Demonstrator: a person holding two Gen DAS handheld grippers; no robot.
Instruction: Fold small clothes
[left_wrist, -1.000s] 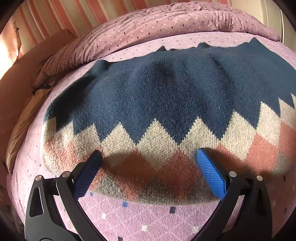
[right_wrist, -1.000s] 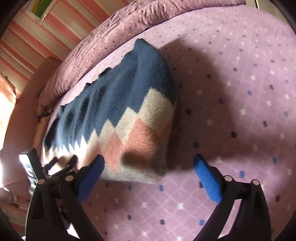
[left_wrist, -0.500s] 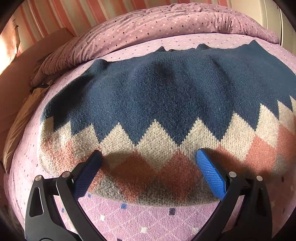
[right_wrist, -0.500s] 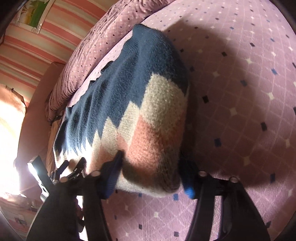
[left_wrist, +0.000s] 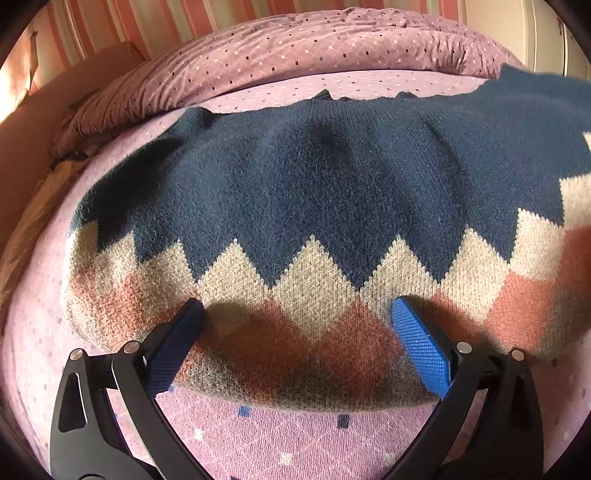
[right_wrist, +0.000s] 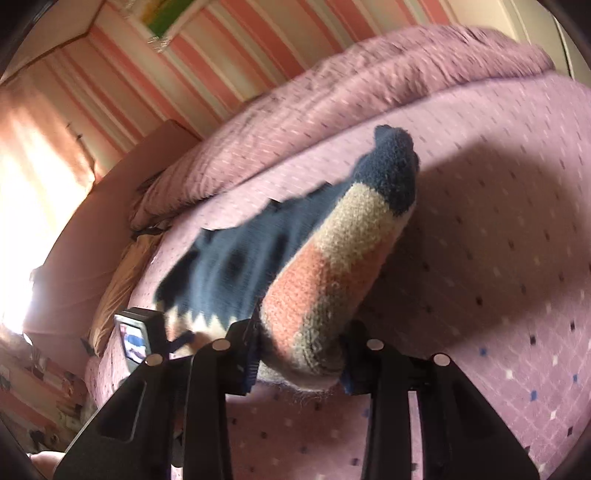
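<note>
**One sweater, two grippers: a corner lifts off the bed**

A single knitted sweater (left_wrist: 314, 206) lies across a bed (left_wrist: 280, 443) covered in a lilac sheet with small diamonds and squares, with one rumpled duvet (left_wrist: 314, 48) of the same colouring piled behind it. Two handheld grippers work on it, each with two blue-padded fingers on black arms.

The left gripper (left_wrist: 297, 332) points steeply down at the sweater's near hem, its jaws spread wide. Both blue pads (left_wrist: 417, 347) rest on the knit close to the edge, with a broad stretch of flat fabric between them; nothing is pinched.

The right gripper (right_wrist: 299, 354), angled less steeply, has just been closing its jaws and now clamps the sweater's end corner between them. The wool bulges up and forward from the grip in a thick roll, and that end of the garment stands clear of the sheet, casting a dark shadow on the bed to its right. The right wrist view is blurred.

The sweater is dark blue over most of its body, with a zigzag border above cream diamonds, then salmon and rust diamonds, then a grey-beige hem. It looks thick and fuzzy. Its left portion still lies flat; its far right edge rises in the left wrist view. In the right wrist view the left gripper's body with a small screen (right_wrist: 133, 338) shows beyond the sweater, before a striped pink wall (right_wrist: 229, 66).
</note>
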